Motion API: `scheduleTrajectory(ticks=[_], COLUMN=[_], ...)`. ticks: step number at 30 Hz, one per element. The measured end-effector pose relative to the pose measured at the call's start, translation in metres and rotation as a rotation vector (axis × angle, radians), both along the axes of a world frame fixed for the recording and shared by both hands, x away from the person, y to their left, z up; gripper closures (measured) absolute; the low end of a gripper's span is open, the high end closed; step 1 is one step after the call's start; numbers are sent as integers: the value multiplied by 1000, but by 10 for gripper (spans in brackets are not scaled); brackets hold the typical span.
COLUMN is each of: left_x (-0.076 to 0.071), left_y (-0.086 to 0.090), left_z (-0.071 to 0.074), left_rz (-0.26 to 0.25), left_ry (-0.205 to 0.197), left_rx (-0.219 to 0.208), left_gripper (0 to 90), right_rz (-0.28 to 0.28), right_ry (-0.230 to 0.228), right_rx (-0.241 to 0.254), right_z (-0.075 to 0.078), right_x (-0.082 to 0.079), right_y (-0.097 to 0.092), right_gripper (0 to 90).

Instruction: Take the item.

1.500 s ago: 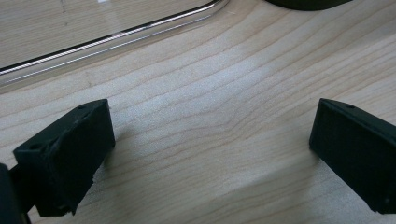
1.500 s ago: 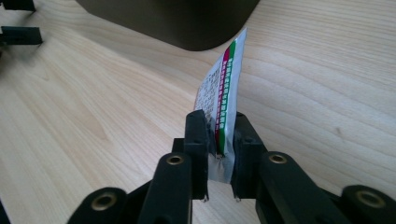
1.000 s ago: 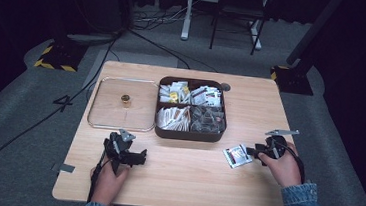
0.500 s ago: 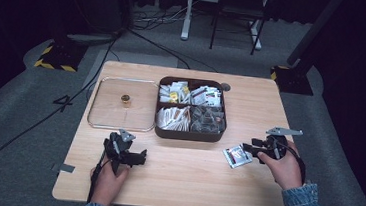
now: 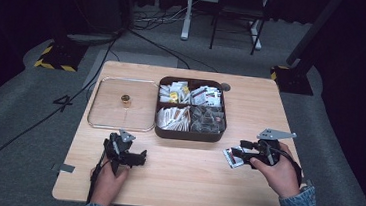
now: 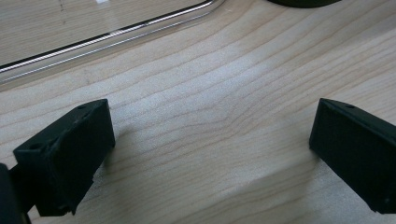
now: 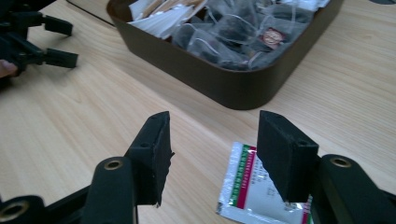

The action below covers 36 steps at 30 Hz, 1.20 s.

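From the high view, a wooden table (image 5: 189,179) carries a dark box (image 5: 189,135) split into four compartments of tea bags and packets, with a clear tray (image 5: 100,122) to its left holding a small brass-coloured object (image 5: 125,100). The left gripper (image 5: 137,156) rests near the front edge below the tray, in the left hand (image 5: 109,179). The right gripper (image 5: 243,149) sits right of the box, in the right hand (image 5: 278,171), its tips at a small packet (image 5: 232,157) lying flat on the table.

In the left gripper view, the left gripper (image 6: 212,140) has its jaws spread wide over bare wood, pinching nothing. The tray's edge (image 6: 116,35) runs across the top.

In the right gripper view, the right gripper (image 7: 212,154) is spread, holding nothing. The packet (image 7: 254,189), silver with green and red print, lies beneath the right-hand jaw and partly between the two. The box (image 7: 219,84) stands just beyond, and the left gripper (image 7: 46,39) shows at far left.
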<state>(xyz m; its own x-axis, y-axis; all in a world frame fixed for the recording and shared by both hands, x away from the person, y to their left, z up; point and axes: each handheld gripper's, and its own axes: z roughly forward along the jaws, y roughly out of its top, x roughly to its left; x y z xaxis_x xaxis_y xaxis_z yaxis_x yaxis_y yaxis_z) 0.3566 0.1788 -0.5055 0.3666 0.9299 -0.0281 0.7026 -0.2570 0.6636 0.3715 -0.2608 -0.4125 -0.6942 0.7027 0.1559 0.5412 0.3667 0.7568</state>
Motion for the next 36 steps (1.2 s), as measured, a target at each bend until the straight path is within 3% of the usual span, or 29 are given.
scheduleTrajectory(ticks=[9,13,18,23,36], left_x=[0,1,1,1,1], left_y=[0,0,0,0,0], left_z=[0,0,0,0,0], left_rz=[-1,-2,-1,-2,-6], left_ry=[0,0,0,0,-3], left_rx=[-2,-2,-2,-2,1], left_gripper=[4,4,4,4,4], right_rz=[140,165,201,214,228], right_ry=[-4,42,37,41,4], right_rx=[-4,47,31,35,-33], right_z=[-5,-8,-16,-30,-60], right_x=[-10,-15,-20,-20,-21], right_y=[27,38,50,57,68], right_gripper=[427,400,381,380,356])
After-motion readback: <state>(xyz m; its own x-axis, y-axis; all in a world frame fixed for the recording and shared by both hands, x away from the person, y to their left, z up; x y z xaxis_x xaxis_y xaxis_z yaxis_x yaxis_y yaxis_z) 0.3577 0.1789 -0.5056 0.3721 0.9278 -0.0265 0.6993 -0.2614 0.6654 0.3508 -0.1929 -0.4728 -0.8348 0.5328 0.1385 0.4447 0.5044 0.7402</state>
